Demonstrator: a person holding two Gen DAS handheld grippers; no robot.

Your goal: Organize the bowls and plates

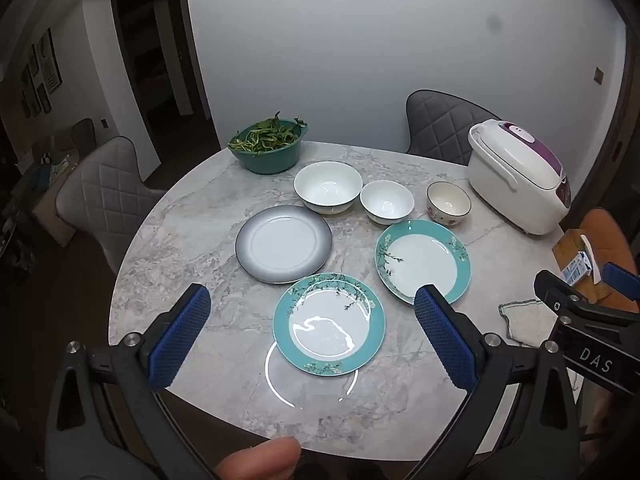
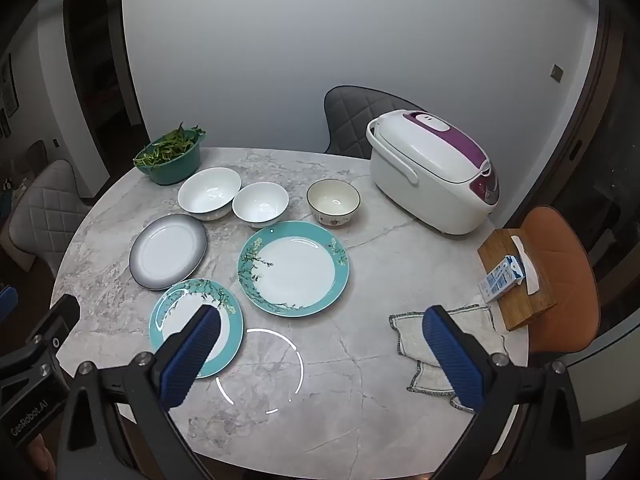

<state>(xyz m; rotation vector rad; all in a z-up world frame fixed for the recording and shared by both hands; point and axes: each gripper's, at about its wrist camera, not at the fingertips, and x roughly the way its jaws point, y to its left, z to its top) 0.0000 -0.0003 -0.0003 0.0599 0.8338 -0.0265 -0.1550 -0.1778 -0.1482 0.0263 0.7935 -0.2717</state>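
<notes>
On the round marble table [image 1: 192,216] lie three plates: a small teal floral plate [image 1: 329,324] [image 2: 188,312] nearest me, a larger teal floral plate [image 1: 423,260] [image 2: 294,267] and a grey-rimmed plate [image 1: 283,249] [image 2: 168,251]. Behind them stand a large white bowl [image 1: 328,186] [image 2: 209,194], a smaller white bowl [image 1: 386,201] [image 2: 260,203] and a cream patterned bowl [image 1: 448,202] [image 2: 333,201]. My left gripper [image 1: 312,340] is open and empty above the small teal plate. My right gripper [image 2: 320,356] is open and empty over bare table near the front edge.
A green bowl of leafy greens [image 1: 266,148] [image 2: 170,156] stands at the far left. A white and purple rice cooker [image 1: 520,172] [image 2: 434,168] is at the right. A white cloth [image 2: 444,344], a wooden board [image 2: 516,280] with a small carton [image 2: 502,278] lie at the right. Chairs surround the table.
</notes>
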